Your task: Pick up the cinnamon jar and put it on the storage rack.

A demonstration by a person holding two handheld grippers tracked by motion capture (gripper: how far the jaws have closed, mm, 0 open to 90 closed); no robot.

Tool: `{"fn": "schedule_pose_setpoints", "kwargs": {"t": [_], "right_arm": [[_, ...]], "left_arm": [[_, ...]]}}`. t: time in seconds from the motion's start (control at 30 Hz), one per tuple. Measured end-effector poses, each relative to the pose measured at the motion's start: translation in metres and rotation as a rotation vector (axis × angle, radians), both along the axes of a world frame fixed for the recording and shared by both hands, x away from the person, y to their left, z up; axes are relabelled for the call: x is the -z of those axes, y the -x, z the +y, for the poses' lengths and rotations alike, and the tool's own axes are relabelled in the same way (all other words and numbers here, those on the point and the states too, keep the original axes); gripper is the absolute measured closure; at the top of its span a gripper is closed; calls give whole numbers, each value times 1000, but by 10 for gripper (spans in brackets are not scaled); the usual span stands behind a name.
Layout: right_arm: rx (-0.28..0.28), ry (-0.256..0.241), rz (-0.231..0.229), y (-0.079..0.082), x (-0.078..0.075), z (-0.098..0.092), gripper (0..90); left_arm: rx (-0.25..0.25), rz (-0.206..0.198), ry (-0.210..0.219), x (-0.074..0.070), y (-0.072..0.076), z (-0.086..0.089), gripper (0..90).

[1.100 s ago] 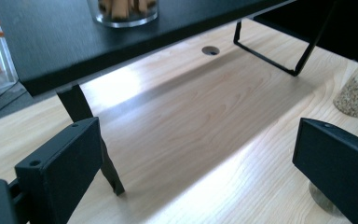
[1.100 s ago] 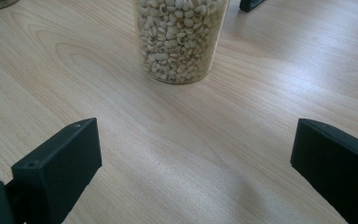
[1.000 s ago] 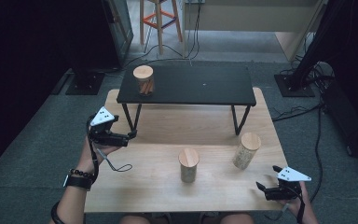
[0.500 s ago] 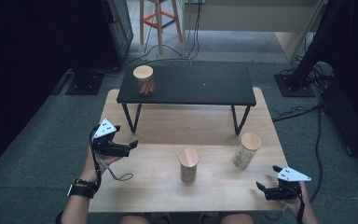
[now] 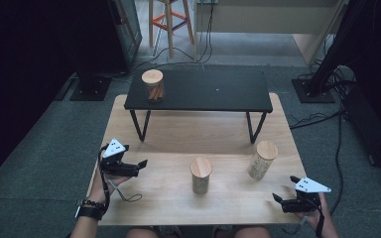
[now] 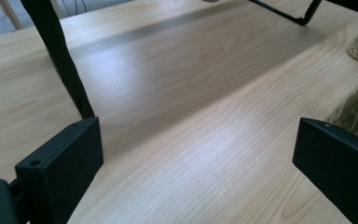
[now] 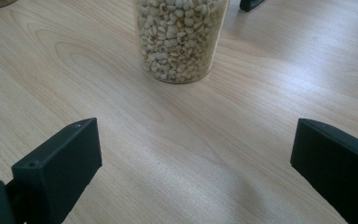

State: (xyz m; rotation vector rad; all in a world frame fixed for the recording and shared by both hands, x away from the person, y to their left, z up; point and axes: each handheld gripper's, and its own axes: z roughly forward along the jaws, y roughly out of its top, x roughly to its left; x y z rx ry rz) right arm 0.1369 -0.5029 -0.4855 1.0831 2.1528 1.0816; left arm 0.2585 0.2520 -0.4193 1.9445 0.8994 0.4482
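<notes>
On the wooden table [image 5: 178, 134], high view: left gripper [image 5: 140, 164] hovered near the middle jar [image 5: 201, 174]; right gripper [image 5: 277, 198] near the bean jar [image 5: 262, 159].
Left gripper view: jaws spread, empty.
Right gripper view: jaws spread, empty, facing the bean jar [image 7: 182, 37].

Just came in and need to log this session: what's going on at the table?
A person holds a gripper in each hand over a wooden table. Both are open and hold nothing. The left gripper hovers near the table's left edge, pointed toward the middle jar. The right gripper sits at the near right corner, facing the jar of pale beans. Both jars stand upright with lids on. A third jar stands on the small black table behind.
</notes>
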Motion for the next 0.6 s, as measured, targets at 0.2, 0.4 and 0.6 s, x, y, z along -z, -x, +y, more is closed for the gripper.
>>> {"fn": "schedule_pose_setpoints", "kwargs": {"t": [0.2,0.4,0.6], "right_arm": [[2,1,0,0,0,1,14],[0,3,1,0,0,1,14],[-4,4,0,0,0,0,14]], "left_arm": [[15,1,-4,17,6,3,19],[9,18,7,38,12,11,19],[-12,29,58,60,21,24,19]]}}
